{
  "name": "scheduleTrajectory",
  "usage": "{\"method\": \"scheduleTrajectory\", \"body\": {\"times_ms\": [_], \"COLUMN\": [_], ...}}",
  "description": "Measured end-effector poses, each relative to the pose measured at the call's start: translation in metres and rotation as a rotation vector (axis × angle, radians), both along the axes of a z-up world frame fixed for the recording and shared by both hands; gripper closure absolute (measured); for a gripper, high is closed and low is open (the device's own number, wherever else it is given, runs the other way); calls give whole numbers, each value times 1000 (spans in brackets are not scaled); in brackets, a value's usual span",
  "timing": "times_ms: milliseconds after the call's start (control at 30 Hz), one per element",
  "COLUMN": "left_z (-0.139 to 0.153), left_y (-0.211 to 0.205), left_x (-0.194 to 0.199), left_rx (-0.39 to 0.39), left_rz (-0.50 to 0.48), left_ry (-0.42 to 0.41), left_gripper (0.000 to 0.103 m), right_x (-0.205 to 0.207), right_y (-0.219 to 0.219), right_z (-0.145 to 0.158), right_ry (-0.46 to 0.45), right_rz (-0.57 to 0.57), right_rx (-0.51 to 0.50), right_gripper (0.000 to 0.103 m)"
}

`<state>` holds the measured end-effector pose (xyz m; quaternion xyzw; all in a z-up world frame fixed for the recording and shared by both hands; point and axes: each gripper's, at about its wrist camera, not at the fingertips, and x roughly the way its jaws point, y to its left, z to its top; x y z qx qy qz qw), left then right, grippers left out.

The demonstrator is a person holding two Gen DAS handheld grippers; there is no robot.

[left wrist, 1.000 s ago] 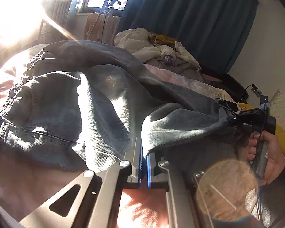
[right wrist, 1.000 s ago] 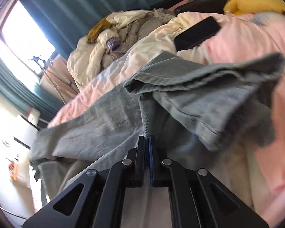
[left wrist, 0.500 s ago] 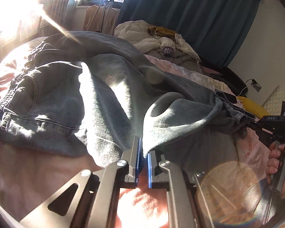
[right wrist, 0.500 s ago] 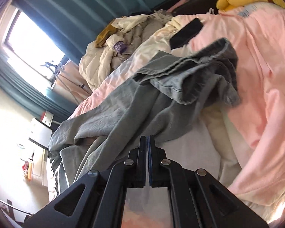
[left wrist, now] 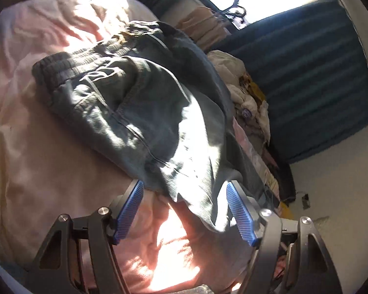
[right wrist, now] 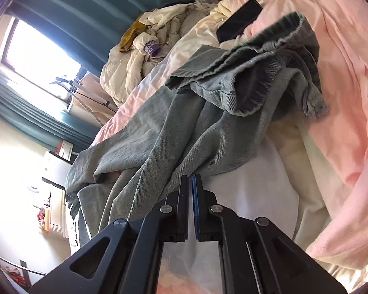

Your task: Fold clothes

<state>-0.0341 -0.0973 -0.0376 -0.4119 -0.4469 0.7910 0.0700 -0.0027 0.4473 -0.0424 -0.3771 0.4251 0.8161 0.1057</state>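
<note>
The jeans (left wrist: 144, 112) lie on the pink bed (left wrist: 36, 161). My left gripper (left wrist: 184, 210) is spread; my right gripper (right wrist: 190, 196) pinches their edge. Pulling one-handed could bunch them.

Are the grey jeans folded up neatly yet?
No. The jeans lie rumpled across the pink bedding, legs bunched and twisted, with no tidy fold.

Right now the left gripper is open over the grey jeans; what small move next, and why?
Probably close the left gripper on the jeans edge lying between its spread fingers. The right gripper is shut on denim, and the legs lie bunched on the pink bedding.
</note>
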Motion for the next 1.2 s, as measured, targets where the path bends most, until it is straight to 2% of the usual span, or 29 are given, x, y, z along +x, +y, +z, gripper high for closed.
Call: {"method": "scheduleTrajectory", "body": {"times_ms": [67,133,200,333,367,400,433,467,600,800,933,1033,1133,1200], "left_z": [-15,-25,-34,-58,-63,-68,-70,-70,-52,-15,8,12,2,-8], "left_y": [-30,-49,-59,-63,-64,-67,-70,-71,-69,-80,-105,-129,-147,-153], "left_x": [-2,-5,-11,-33,-38,-42,-45,-49,-63,-60,-55,-60,-71,-75], "left_rx": [65,96,131,196,197,189,178,168,48,-104,-141,-127,-114,-96], "left_rz": [131,201,254,296,304,311,314,311,299,361,439,482,492,488], "left_ry": [-85,-140,-173,-243,-258,-269,-270,-253,-176,-38,35,37,-2,-27], "left_gripper": [31,31,31,31,33,44,48,58,89,93,94,94,94,94], "right_x": [1,5,8,6,3,-1,-5,-9,-22,-28,-28,-31,-40,-49], "right_y": [1,3,5,8,7,6,6,5,0,-13,-20,-25,-31,-33], "right_z": [-3,-4,-6,-8,-10,-11,-13,-14,-13,-4,3,5,5,6], "right_ry": [-2,0,10,11,4,-3,-9,-12,-6,25,39,28,-4,-28], "right_rz": [-10,-35,-49,-63,-60,-55,-49,-42,-24,21,46,73,108,128], "right_rx": [-11,-16,-30,-15,-9,-2,7,17,69,130,166,184,200,211], "right_gripper": [98,98,98,98,98,98,98,98,98,98,98,98,96,86]}}
